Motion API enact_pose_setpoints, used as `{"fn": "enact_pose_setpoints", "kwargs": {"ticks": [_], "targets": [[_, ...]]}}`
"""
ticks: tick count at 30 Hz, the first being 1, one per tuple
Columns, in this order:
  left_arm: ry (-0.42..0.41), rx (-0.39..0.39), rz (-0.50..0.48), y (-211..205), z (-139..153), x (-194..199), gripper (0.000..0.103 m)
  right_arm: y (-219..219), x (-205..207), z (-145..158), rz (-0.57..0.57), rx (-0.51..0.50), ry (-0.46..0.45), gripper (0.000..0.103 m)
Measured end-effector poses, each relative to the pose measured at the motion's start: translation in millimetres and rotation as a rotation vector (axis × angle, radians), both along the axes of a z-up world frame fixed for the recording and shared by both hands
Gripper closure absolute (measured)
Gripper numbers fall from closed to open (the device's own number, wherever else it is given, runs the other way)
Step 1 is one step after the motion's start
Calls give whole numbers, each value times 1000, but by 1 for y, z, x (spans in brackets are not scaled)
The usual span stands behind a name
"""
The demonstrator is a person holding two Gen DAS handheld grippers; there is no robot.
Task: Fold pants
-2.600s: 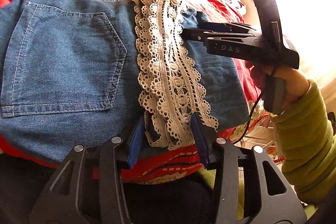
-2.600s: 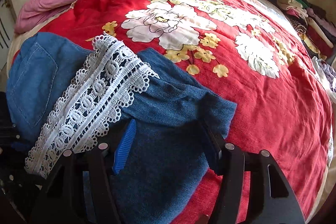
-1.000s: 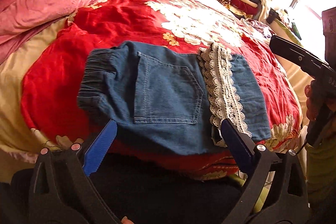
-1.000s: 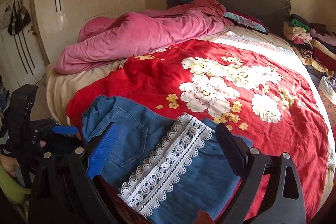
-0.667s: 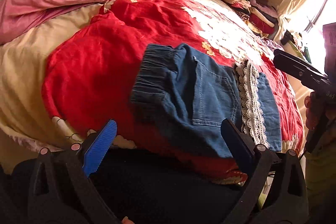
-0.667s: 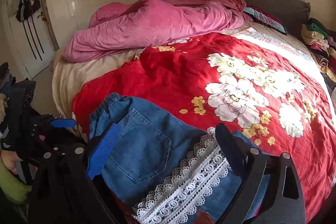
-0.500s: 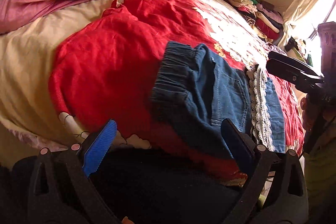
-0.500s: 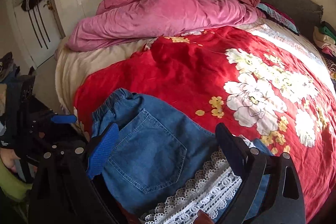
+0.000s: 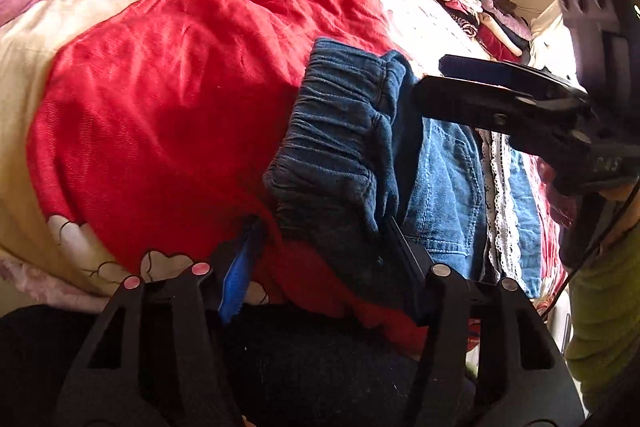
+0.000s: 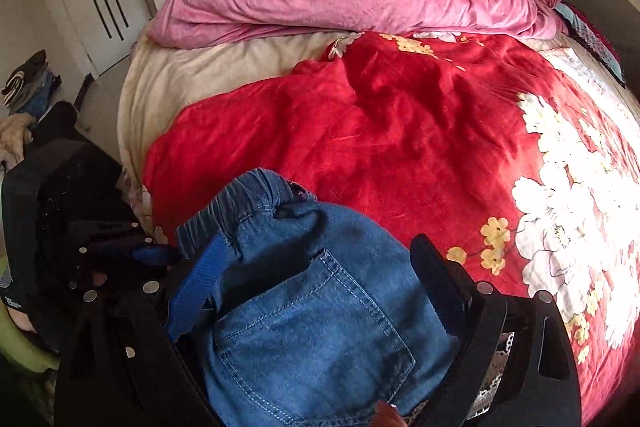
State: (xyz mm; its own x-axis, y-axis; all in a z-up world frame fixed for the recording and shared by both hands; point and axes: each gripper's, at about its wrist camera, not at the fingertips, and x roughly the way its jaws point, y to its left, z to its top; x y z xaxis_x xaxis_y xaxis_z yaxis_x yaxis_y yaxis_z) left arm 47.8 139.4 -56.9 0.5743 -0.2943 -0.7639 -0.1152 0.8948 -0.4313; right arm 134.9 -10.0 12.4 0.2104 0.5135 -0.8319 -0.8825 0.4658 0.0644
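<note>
Through the left wrist view, the left gripper (image 9: 320,239) was closing around the near corner of the elastic waistband (image 9: 340,143) of the pants (image 9: 444,183), which lay folded at the near edge of the bed (image 9: 160,99), lace trim (image 9: 500,195) showing; its pads had not visibly pinched yet. In the right wrist view, the right gripper (image 10: 320,291) stood spread over the back pocket (image 10: 312,339), probably to take the waistband's far corner for another fold.
</note>
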Motion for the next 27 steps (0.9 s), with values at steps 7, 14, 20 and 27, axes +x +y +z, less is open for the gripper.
{"fn": "enact_pose_setpoints", "kwargs": {"ticks": [7,14,20,27], "targets": [[1,1,0,-1,-3,2,51,28,3,-19,65,-40,27,10],[6,-10,4,1,-4,3,51,33,11,-38,103,1,159,52],[0,-37,4,1,1,1,39,4,9,-19,94,124,197,68],[-26,-129,-37,-7,8,2,22,-49,1,15,80,280,197,70]]}}
